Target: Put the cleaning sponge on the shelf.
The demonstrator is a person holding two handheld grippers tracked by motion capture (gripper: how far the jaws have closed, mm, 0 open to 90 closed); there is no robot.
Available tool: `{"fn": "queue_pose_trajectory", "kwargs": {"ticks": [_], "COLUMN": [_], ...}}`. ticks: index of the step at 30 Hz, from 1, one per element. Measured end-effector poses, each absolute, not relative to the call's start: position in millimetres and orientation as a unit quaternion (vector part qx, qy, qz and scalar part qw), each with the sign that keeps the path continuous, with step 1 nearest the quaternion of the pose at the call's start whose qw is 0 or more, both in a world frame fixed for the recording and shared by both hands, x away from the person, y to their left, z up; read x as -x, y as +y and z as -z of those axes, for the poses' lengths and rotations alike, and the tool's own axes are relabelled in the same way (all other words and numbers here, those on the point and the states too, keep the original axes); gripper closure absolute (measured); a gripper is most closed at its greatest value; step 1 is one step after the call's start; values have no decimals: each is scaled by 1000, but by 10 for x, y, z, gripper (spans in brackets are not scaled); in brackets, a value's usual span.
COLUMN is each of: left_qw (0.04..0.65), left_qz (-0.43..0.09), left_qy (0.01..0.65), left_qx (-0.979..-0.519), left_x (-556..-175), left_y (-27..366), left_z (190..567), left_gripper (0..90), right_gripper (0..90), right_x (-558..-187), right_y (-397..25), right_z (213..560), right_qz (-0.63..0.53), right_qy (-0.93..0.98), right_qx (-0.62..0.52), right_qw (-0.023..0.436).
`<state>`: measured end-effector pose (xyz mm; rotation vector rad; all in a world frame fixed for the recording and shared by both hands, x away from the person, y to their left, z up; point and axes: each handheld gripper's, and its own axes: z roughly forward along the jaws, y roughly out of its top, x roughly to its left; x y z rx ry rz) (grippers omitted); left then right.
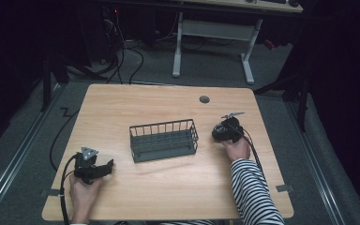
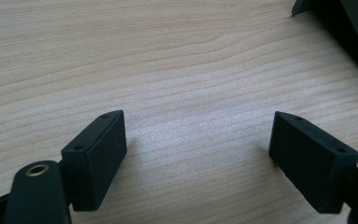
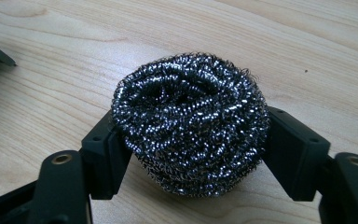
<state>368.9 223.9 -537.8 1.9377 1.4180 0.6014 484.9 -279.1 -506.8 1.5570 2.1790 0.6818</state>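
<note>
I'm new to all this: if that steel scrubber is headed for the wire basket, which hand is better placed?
Probably the right: the right gripper already clamps the steel wool scourer beside the wire basket. The left gripper is open over bare table.

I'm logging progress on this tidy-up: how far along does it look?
Early on. Done: nothing yet, as far as the high view shows inside the wire basket. In hand: the right hand-held gripper is shut on a steel scourer, right of the basket. The left hand-held gripper is open over bare table. Left, probably: getting the scourer into the basket.
</note>
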Motion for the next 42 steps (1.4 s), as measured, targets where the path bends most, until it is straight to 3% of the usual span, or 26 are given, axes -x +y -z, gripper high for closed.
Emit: {"fn": "queue_pose_trajectory", "kwargs": {"ticks": [16,42], "left_qw": [327,328], "left_qz": [-229,-230], "left_qy": [541,540], "left_qx": [-740,-741], "left_x": [-3689,-3689], "left_y": [2240,2240], "left_z": [5378,5377], "left_gripper": [193,198], "right_gripper": [343,350], "right_x": [-4785,-4390], "right_y": [-2858,-2882], "right_z": [5035,4412], "right_qz": [-264,-368], "right_qy": [769,761], "right_qx": [-552,-502], "right_qw": [183,182]}}
